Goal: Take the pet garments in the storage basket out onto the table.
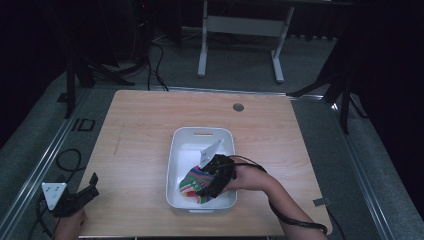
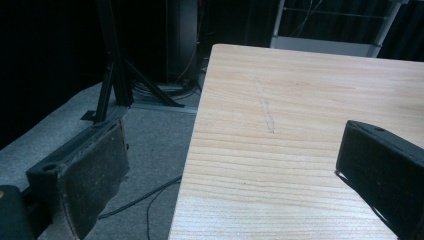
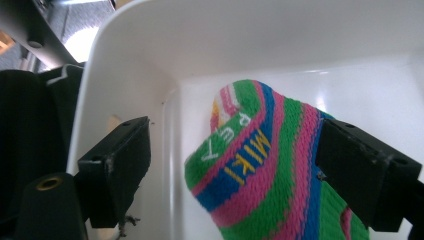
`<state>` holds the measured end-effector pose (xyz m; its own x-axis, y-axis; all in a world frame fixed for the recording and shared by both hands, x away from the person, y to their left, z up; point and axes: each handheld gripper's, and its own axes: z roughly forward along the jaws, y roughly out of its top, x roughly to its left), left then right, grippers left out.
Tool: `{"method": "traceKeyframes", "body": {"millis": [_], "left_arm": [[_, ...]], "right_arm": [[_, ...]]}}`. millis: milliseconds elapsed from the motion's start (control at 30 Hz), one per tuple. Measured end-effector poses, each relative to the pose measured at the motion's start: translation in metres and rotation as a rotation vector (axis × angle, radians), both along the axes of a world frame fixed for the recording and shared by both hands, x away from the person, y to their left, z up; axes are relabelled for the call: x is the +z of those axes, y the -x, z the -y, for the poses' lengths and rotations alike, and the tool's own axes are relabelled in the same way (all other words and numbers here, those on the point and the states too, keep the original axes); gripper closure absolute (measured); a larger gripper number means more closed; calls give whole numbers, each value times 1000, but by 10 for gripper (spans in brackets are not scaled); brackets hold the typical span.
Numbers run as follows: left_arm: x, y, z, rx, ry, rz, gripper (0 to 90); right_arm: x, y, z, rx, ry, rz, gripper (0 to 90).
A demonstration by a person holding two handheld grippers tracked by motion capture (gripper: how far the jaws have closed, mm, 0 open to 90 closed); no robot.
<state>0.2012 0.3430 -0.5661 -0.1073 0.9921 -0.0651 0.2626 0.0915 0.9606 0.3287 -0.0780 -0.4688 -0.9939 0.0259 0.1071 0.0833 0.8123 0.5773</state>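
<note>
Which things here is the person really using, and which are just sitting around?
Being used:
- striped sock, lying in the tub between the open jaws
- white tub
- right gripper, down in the tub

Just sitting around:
- left gripper, open, off by the table's near left corner
- wooden table
- desk frame behind
- floor cables

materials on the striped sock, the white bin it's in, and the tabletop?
Striped green, pink and blue sock: knitted yarn, matte; ribbed stitch rows and woven-in yellow letters show. White rectangular bin: probably moulded plastic, smooth and slightly glossy, with rounded corners, a handle slot and soft highlights. Light wood-grain tabletop: wood or wood-look laminate, satin; grain lines visible, but which one can't be told.
</note>
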Motion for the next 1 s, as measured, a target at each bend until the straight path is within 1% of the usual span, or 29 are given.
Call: {"method": "traceKeyframes", "body": {"millis": [67, 133, 200, 267, 333, 400, 433, 467, 500, 533, 567, 600, 633, 667, 700, 800, 833, 867, 900, 1000], "left_arm": [[0, 0, 0, -1, 1, 0, 10], [0, 0, 0, -2, 1, 1, 9], [0, 0, 0, -2, 0, 0, 10], [0, 0, 0, -3, 1, 1, 10], [0, 0, 0, -2, 1, 1, 9], [0, 0, 0, -3, 1, 1, 9], [0, 0, 0, -3, 1, 1, 10], [0, 0, 0, -3, 2, 2, 10], [0, 0, 0, -3, 1, 1, 10], [0, 0, 0, -3, 1, 1, 10], [0, 0, 0, -3, 1, 1, 10], [0, 0, 0, -3, 1, 1, 10], [0, 0, 0, -3, 1, 1, 10], [0, 0, 0, -2, 2, 2, 10], [0, 0, 0, -2, 3, 2, 10], [0, 0, 0, -2, 2, 1, 10], [0, 0, 0, -2, 2, 1, 10], [0, 0, 0, 0, 3, 1, 10], [0, 0, 0, 0, 3, 1, 10], [0, 0, 0, 1, 2, 1, 10]], "right_arm": [[-2, 1, -6, 8, 13, 4, 152], [-5, 1, -12, 20, 39, 16, 167], [-8, 1, -18, 25, 57, 17, 168], [-12, 2, -24, 33, 95, 36, 184], [-16, 2, -30, 32, 126, 38, 201], [-20, 4, -34, 36, 159, 51, 235], [-21, 4, -37, 36, 184, 63, 279], [-22, 5, -38, 45, 201, 88, 343], [-23, 7, -39, 51, 215, 111, 386], [-24, 7, -40, 54, 229, 117, 499], [-24, 8, -40, 50, 233, 138, 632], [-24, 8, -40, 43, 235, 152, 697], [-24, 8, -40, 43, 235, 152, 697], [-24, 9, -40, 43, 239, 155, 741], [-21, 9, -37, 38, 216, 176, 767], [-12, 8, -31, 21, 170, 179, 780], [-12, 8, -31, 21, 170, 179, 780], [-8, 7, -30, 20, 153, 187, 781], [1, 7, -26, 5, 125, 191, 783], [12, 5, -21, -11, 91, 196, 784]]}}
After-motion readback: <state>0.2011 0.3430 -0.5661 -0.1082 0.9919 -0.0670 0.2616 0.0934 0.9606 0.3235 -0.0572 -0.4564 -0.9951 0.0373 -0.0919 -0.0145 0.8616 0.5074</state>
